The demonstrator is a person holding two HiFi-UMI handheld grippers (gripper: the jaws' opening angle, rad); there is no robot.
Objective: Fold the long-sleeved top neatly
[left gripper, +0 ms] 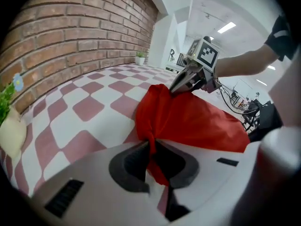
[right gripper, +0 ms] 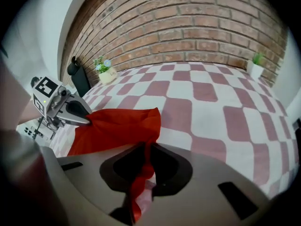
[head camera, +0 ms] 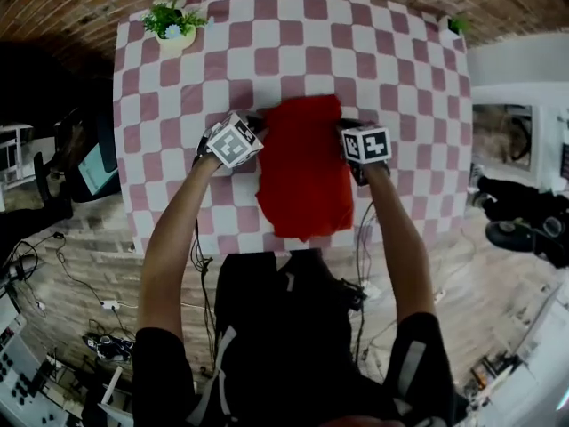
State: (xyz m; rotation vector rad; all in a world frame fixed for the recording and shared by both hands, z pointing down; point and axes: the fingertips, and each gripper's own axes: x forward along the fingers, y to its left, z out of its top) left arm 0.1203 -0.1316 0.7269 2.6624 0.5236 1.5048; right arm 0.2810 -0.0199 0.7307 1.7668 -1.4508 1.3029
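Note:
The red long-sleeved top [head camera: 304, 172] hangs stretched between my two grippers over the checked table [head camera: 178, 105], its lower edge drooping toward the table's near edge. My left gripper [head camera: 252, 130] is shut on the top's left side; red cloth [left gripper: 188, 119] is pinched between its pads and runs across to the right gripper [left gripper: 181, 84]. My right gripper [head camera: 348, 132] is shut on the top's right side, with a twisted strip of red cloth [right gripper: 117, 128] passing between its pads. From there the left gripper [right gripper: 82, 114] shows at the cloth's far corner.
A small potted plant [head camera: 174, 25] stands at the table's far left corner and another [head camera: 456, 25] at the far right. A brick wall [right gripper: 188, 27] runs behind the table. Cables and equipment [head camera: 98, 327] lie on the floor at my left.

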